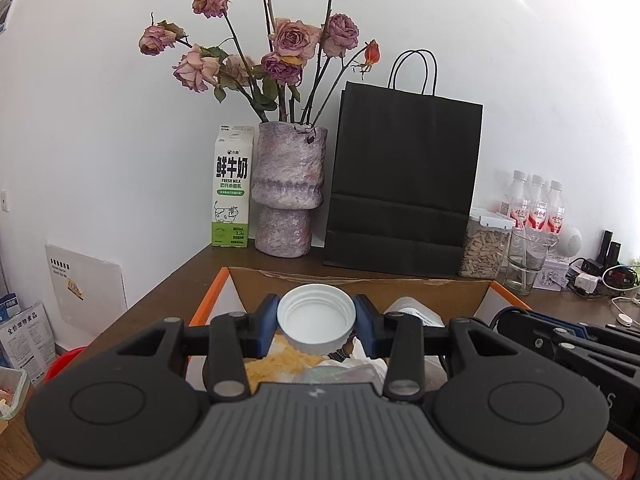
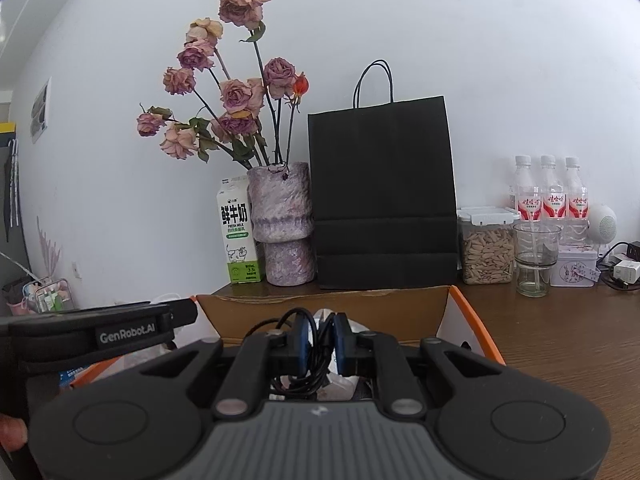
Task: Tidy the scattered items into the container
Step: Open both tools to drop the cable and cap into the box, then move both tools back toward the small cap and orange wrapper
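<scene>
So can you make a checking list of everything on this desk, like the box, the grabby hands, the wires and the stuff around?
Surface: brown wooden table, wall behind.
Job's things: cardboard box holding crumpled bits; white cap; black cable.
Clutter: milk carton, vase of dried roses, black paper bag, seed jar, three bottles, glass, tin.
Grippers: left gripper shut on the cap above the box; right gripper shut on the cable.
Cables: chargers and wires at the table's right end.
Surroundings: papers on the left.

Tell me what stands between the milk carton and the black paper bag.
A mottled purple stone-look vase of dried roses stands between the green-and-white milk carton and the black paper bag, clearest in the right wrist view.
</scene>
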